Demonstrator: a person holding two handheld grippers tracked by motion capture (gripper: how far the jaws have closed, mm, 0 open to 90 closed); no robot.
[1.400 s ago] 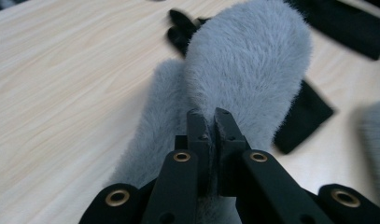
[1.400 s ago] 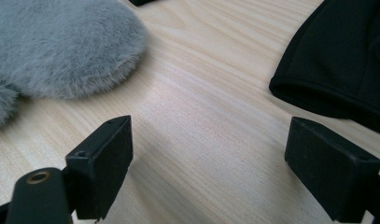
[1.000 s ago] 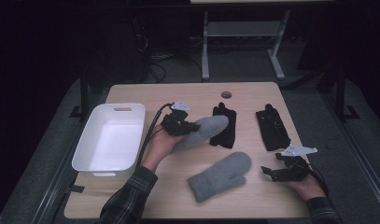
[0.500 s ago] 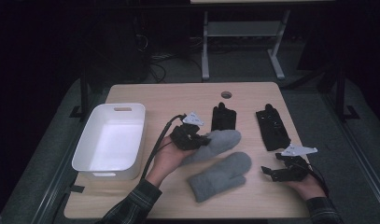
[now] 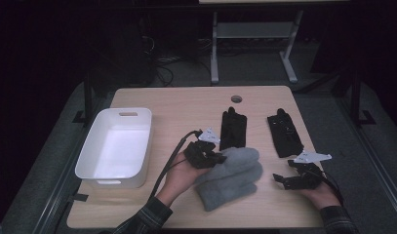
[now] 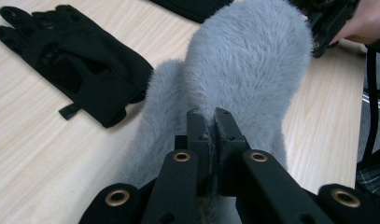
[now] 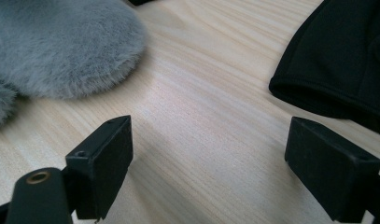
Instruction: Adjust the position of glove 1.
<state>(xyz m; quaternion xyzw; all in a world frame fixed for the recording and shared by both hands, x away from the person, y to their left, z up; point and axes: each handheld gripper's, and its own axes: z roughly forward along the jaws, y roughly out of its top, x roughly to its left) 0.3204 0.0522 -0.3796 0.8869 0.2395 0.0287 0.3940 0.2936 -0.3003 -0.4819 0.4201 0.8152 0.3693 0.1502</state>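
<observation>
Two fuzzy grey mittens lie stacked at the table's front centre. The upper mitten (image 5: 241,159) rests across the lower mitten (image 5: 224,191). My left gripper (image 5: 209,155) is shut on the upper mitten's cuff; in the left gripper view its jaws (image 6: 214,122) pinch the grey fur (image 6: 253,60). My right gripper (image 5: 289,179) rests to the right of the mittens, open (image 7: 211,140), with only bare wood between its fingers. The mitten's edge (image 7: 61,42) lies ahead to the left of them.
A white bin (image 5: 94,168) stands at the left of the table. Two black gloves (image 5: 233,127) (image 5: 285,134) lie flat behind the mittens; one glove (image 6: 71,60) is beside my left gripper, and a glove cuff (image 7: 346,60) is near my right. A round hole (image 5: 236,99) marks the far edge.
My left gripper has carried the grey mitten rightward and toward the front, bringing it down on top of the other mitten. The right gripper has stayed still.
</observation>
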